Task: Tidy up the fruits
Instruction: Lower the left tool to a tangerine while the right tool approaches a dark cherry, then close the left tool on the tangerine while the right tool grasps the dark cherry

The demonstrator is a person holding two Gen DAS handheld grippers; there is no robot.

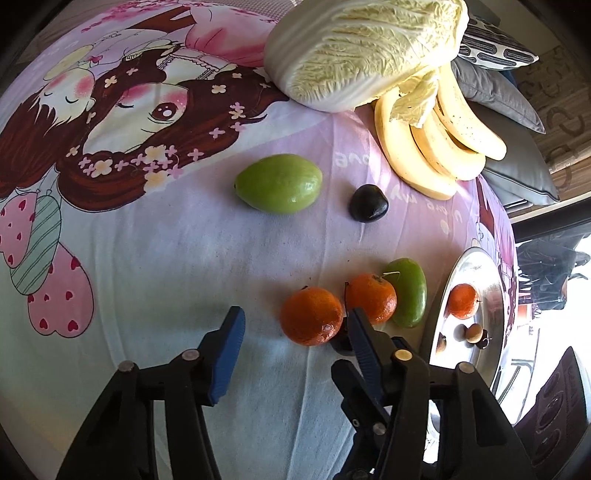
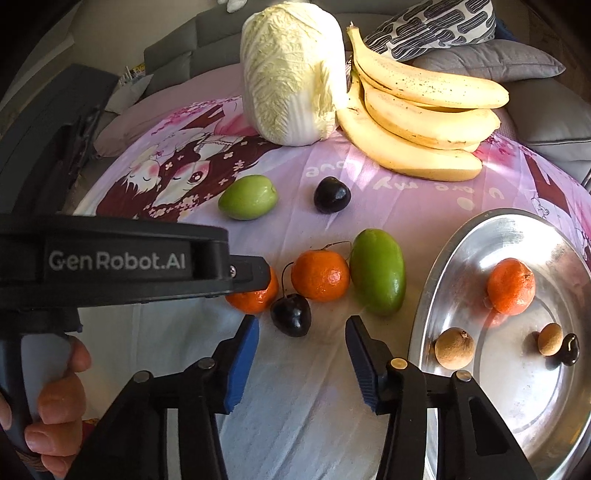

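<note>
Just ahead of the left gripper point(image 1: 295, 343), partly open with nothing gripped, sits an orange point(image 1: 312, 315), while the right gripper point(image 2: 301, 343), also partly open and empty, faces a plum point(image 2: 291, 314) mostly hidden in the left view, the tray point(image 2: 461, 240) to its right.

A pink and lilac cloth point(image 2: 369, 184) printed with cartoon girls and hearts. Three orange tangerines point(image 2: 320, 275), two green fruits point(image 2: 376, 271), dark purple plums point(image 2: 331, 194), pale yellow bananas point(image 2: 424, 110), a cream-white cabbage point(image 2: 291, 70), a shiny silver plate point(image 2: 461, 240), and a black-and-white patterned cushion point(image 2: 436, 26).
</note>
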